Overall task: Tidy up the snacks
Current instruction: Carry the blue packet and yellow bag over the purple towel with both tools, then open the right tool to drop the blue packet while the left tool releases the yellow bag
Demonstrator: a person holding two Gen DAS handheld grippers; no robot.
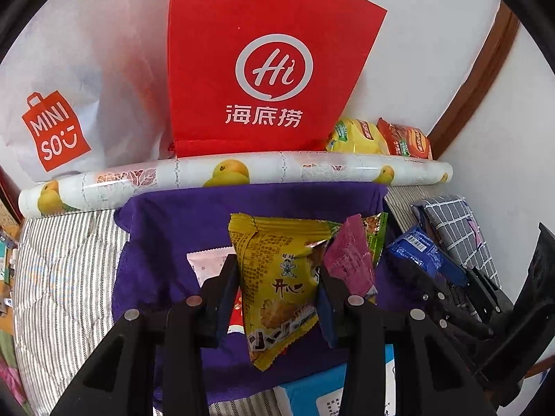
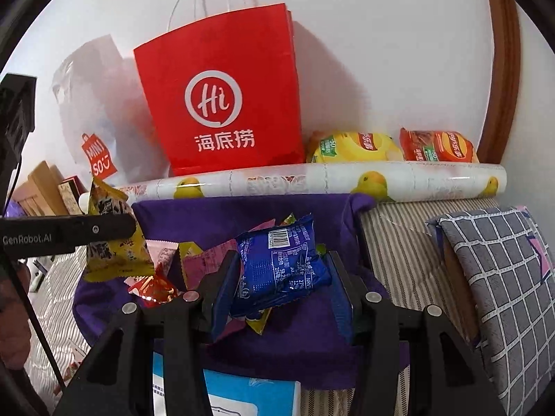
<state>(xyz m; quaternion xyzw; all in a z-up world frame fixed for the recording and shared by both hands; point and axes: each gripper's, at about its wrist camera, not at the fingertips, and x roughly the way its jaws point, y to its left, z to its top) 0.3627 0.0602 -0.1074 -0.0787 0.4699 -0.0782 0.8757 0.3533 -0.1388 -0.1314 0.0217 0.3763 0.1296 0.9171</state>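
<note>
My left gripper (image 1: 277, 274) is shut on a yellow snack packet (image 1: 274, 242), which hangs upright between the pads above a purple cloth (image 1: 166, 235). The right wrist view shows the same yellow packet (image 2: 114, 242) at the left, clamped in the left gripper's black finger (image 2: 69, 232). My right gripper (image 2: 282, 267) is shut on a blue packet (image 2: 281, 260) with a barcode, held tilted over the purple cloth (image 2: 312, 332). In the left wrist view that blue packet (image 1: 416, 249) is at the right. Loose snacks lie on the cloth: a pink packet (image 1: 350, 260), a green one (image 1: 378, 235), a red foil one (image 2: 152, 287).
A red paper bag (image 2: 222, 104) stands against the wall behind a roll of lemon-patterned paper (image 2: 312, 180). A white Miniso bag (image 1: 69, 104) is to its left. A yellow chip bag (image 2: 353, 145) and a red one (image 2: 437, 145) lie to its right. A checked cushion (image 2: 503, 270) lies at the right.
</note>
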